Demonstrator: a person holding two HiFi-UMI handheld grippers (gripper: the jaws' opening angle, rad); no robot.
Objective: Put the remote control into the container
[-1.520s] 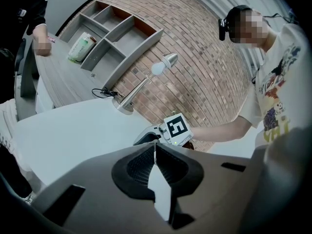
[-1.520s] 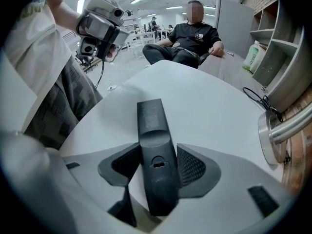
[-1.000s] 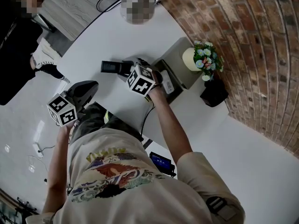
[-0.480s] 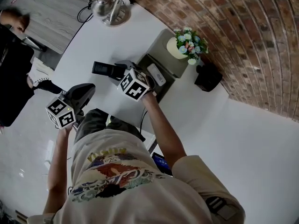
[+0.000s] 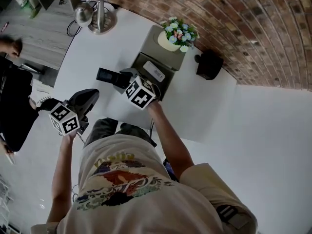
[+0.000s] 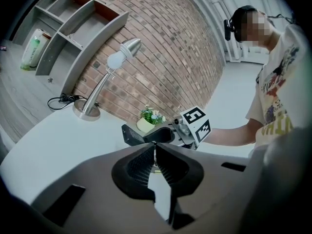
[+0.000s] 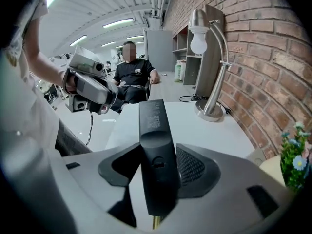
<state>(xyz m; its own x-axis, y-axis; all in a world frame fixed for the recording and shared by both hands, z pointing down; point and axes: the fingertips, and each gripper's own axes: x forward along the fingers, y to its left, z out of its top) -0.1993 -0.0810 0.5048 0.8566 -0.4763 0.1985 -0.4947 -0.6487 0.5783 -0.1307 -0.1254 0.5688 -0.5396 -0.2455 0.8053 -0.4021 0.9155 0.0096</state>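
Observation:
A long black remote control (image 5: 108,75) (image 7: 155,145) sticks out from between the jaws of my right gripper (image 5: 124,78), which is shut on its middle. In the head view it hangs over the white table just left of the dark open container (image 5: 142,62), where a white remote (image 5: 157,72) lies inside. My left gripper (image 5: 84,100) (image 6: 155,149) is lower left, off the table's edge, with its pads together and nothing between them. The left gripper view shows the right gripper's marker cube (image 6: 196,124) and the black remote (image 6: 132,134).
A potted flower (image 5: 176,33) stands behind the container and a small black object (image 5: 208,64) to its right. A silver desk lamp (image 5: 95,12) stands at the table's far end, its cable trailing off. A person (image 7: 131,72) sits beyond the table.
Both grippers have risen a little, and the right one has rolled while keeping the black remote. The head view has swung so the lamp and the whole container show.

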